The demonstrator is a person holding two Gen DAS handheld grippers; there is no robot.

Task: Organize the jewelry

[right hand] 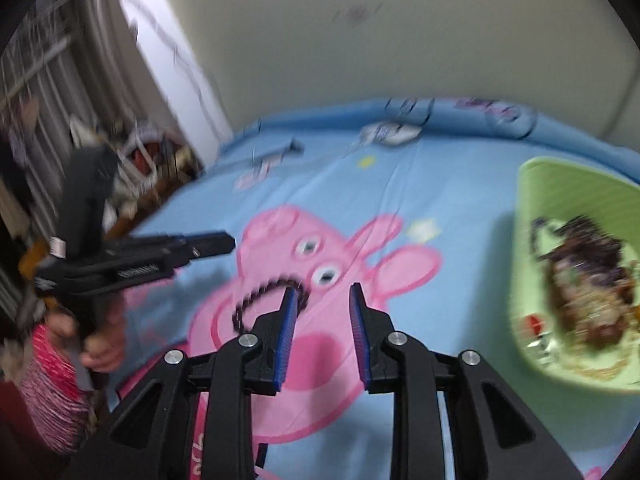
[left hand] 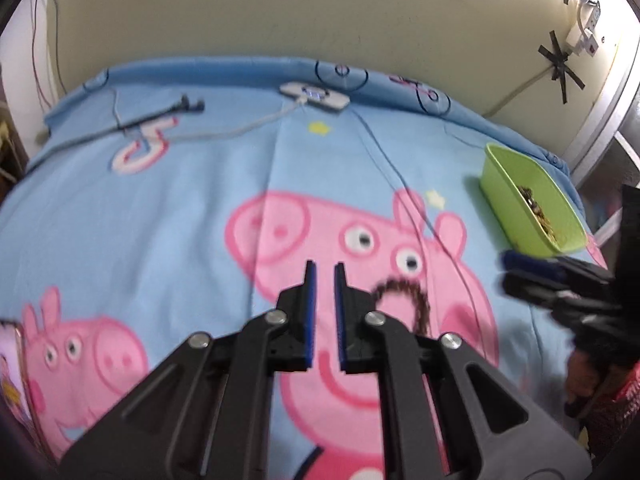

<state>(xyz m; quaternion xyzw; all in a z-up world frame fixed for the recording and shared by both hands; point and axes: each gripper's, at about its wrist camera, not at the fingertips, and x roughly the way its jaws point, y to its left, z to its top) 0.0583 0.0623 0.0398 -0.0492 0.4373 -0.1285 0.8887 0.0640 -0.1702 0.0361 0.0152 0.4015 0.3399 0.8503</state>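
Bracelet lies loose on bed: probably beaded, light, limp. Pinch its strand. Both grippers' fingers gape narrowly, empty.

Blue cartoon-pig blanket covers the whole work surface, large pink pig print at frame centre. White power strip at top centre by the blanket's far edge, its pale cable trailing left. Black cable at upper left. Cream wall behind. Black tape cross on the wall, upper right. Right wrist view blurred.
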